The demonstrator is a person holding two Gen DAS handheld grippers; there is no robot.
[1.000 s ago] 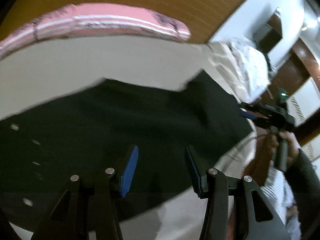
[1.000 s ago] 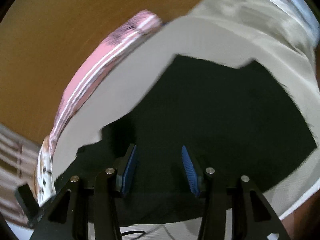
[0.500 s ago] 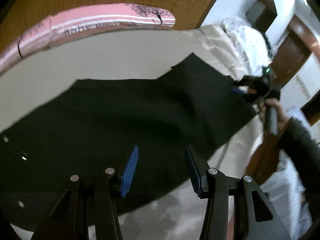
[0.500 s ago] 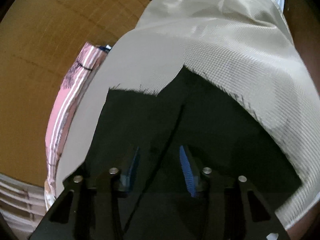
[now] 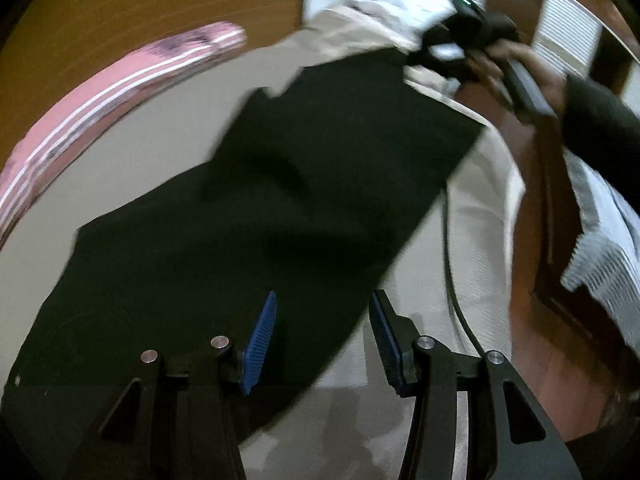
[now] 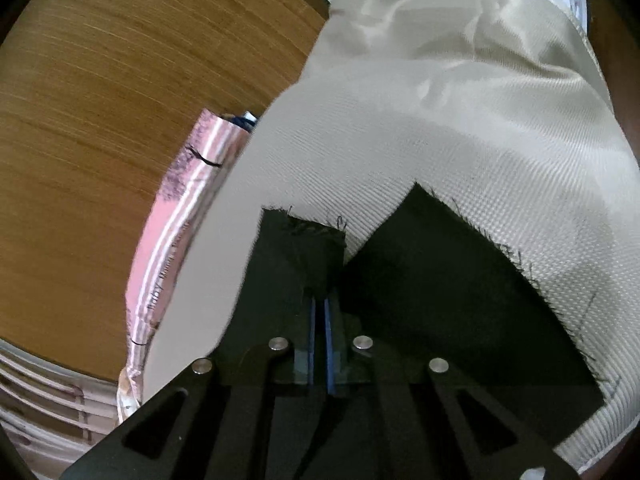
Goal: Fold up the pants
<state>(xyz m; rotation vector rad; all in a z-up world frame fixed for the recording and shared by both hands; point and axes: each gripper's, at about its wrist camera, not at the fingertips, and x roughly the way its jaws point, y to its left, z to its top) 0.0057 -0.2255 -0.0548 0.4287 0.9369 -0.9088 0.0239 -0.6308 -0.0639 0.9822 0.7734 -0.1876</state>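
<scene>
Presently, we find the pants [image 5: 280, 208] flat on the bed [image 6: 460, 152], long axis running near-left to far-right. Our right hand-held gripper [image 6: 320, 320] is clamped on the far hem; our left hand-held gripper [image 5: 322, 336] hangs open over the near edge.

Bare beige sheet [image 5: 472, 208] lay open right of the left gripper [image 5: 322, 338], crossed by a black cable [image 5: 452, 280]; a pink box [image 5: 112, 92] bordered its far-left side.
</scene>
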